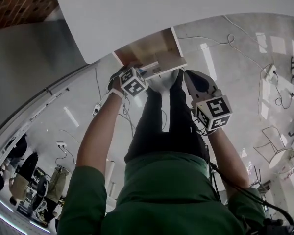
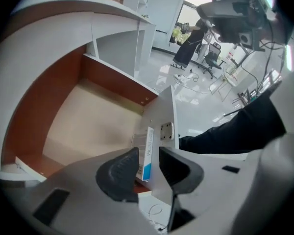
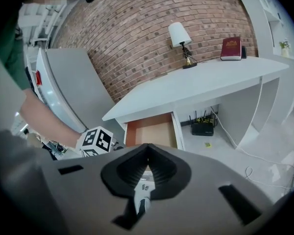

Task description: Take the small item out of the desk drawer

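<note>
— Where's the small box (image 2: 147,142)?

— Upright inside the open drawer (image 2: 88,116), against its front wall, between my left tool's (image 2: 148,156) spread jaws, not pinched. My right tool (image 3: 147,149) is pressed together, empty.

— Around it?

— White worktop (image 3: 206,84) with a lamp (image 3: 180,35), brick wall (image 3: 137,38), glossy floor (image 1: 225,58).

One desk (image 3: 201,84), one drawer (image 3: 149,131), one box (image 2: 147,151), one lamp (image 3: 180,35), one book (image 3: 231,49), two grippers (image 2: 148,161) (image 3: 146,174).

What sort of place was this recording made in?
Probably a study corner staged in an office or lab: white desk with open drawer, lamp and book against a brick wall, office chairs beyond.
</note>
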Demonstrator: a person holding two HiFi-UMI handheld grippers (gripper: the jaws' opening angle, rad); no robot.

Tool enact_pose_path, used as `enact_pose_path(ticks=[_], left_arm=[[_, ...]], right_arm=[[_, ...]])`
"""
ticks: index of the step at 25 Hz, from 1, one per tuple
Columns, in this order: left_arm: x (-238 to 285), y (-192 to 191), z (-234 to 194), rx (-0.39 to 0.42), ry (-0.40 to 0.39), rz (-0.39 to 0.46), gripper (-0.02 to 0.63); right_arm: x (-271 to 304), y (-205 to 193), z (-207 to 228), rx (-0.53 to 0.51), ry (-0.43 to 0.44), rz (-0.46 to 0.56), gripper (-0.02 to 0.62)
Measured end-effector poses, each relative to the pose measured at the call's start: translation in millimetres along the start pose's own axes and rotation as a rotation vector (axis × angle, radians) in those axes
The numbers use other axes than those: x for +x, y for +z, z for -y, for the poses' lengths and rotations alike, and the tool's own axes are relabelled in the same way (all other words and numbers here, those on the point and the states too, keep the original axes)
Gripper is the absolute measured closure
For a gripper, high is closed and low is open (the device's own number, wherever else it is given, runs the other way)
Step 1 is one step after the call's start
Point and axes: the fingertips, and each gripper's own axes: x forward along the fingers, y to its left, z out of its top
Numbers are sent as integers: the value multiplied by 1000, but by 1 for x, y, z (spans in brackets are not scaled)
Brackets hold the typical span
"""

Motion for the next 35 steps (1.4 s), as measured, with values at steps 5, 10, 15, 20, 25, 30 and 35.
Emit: enact_pose_path(ticks=[5,10,15,20,25,30,35], left_arm=[[33,-9,-6,-2,-22,-66,485],[57,-7,-5,69,-54,-92,485],[68,-14,-10,75,-70,-120,485],[78,-18,-8,79,-109,-130,485],[80,-17,-5,60,-157,-154,499],[82,-20,-4,-10,-181,-154,528],[81,-22,-2,3,-164,-136,539]], right_arm=[[3,-22,13,29,-11,-24,591],[12,-36,22,31,-18,-38,591],[18,-37,11,-38,-4,-43,591],[23,-41,2,-48,25,-40,591],[22,-35,0,-40,39,-13,591],[24,-38,0,-35,39,-22,591],[25,-42,-5,-20,46,-24,591]])
